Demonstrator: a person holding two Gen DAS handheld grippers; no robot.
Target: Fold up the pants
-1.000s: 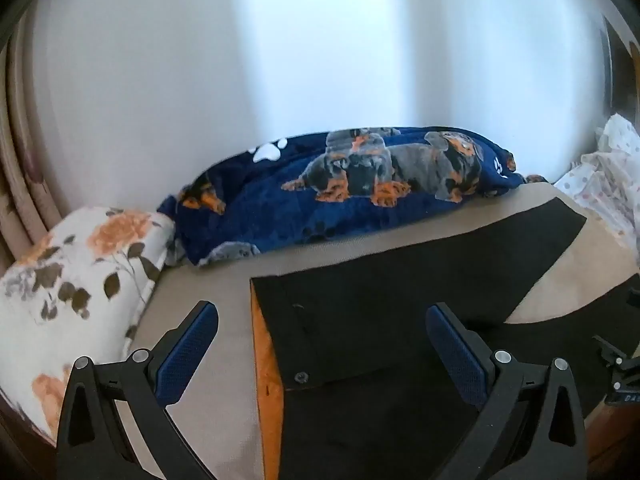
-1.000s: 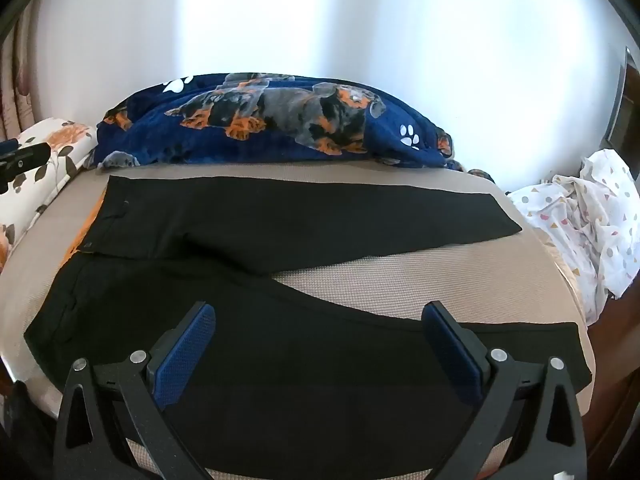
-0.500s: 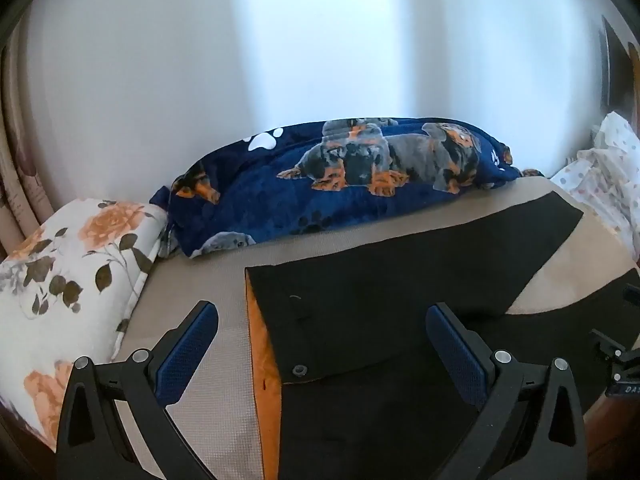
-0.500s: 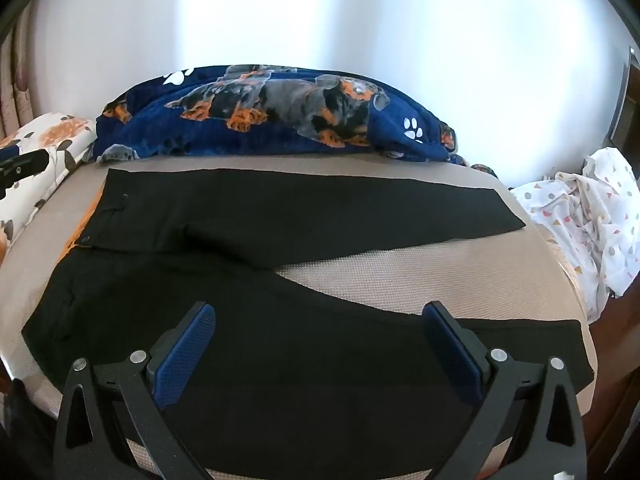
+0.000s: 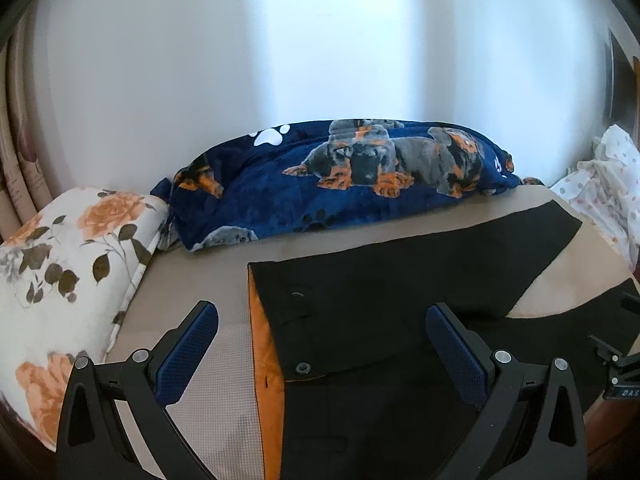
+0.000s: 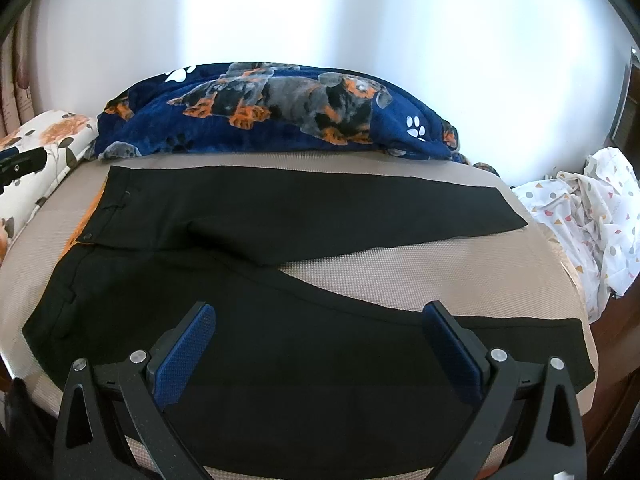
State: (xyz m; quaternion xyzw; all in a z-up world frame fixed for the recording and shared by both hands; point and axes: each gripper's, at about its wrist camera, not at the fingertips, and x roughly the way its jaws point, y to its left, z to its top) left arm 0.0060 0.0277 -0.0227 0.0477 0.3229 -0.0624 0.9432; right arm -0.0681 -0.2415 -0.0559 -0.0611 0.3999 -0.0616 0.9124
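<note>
Black pants (image 6: 248, 296) lie flat on the beige bed (image 6: 420, 276), waist to the left with orange lining showing, the two legs spread apart toward the right. In the left wrist view the pants (image 5: 380, 300) show their open waist, a button and the orange lining. My left gripper (image 5: 322, 316) is open and empty, held above the waist end. My right gripper (image 6: 320, 318) is open and empty, held above the near leg. Part of the right gripper shows at the right edge of the left wrist view (image 5: 620, 364).
A navy dog-print blanket (image 6: 280, 112) lies along the wall behind the pants. A floral pillow (image 5: 68, 280) sits at the left end of the bed. A white patterned cloth (image 6: 592, 220) is heaped past the right end. The bed's front edge is close below me.
Both views have shifted slightly: the blanket and pants sit a little lower and nearer in the frames, as both grippers rose and tilted a bit. Both stayed open. The pants have not moved.
</note>
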